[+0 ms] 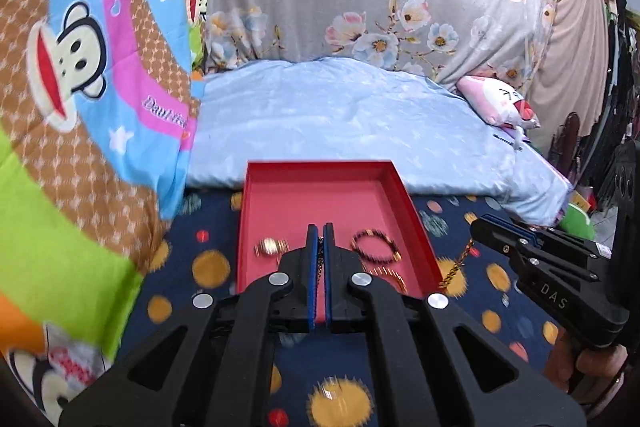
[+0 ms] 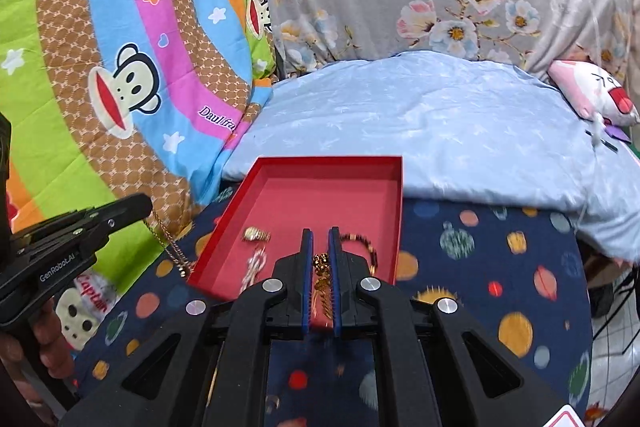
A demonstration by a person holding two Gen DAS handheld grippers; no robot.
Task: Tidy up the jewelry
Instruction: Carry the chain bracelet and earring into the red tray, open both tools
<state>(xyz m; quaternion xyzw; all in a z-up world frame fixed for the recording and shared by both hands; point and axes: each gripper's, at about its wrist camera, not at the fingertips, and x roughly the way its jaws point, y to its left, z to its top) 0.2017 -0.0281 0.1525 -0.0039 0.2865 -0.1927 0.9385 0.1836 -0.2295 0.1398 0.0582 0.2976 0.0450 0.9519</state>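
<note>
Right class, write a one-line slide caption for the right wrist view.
Right hand-held gripper pinches a gold link chain over the shallow red cardboard tray, beside a small gold wristwatch.

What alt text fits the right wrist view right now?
The right claw is shut on a gold chain over the near edge of a red tray holding a watch and a bracelet. At left, the left claw dangles another chain.
</note>
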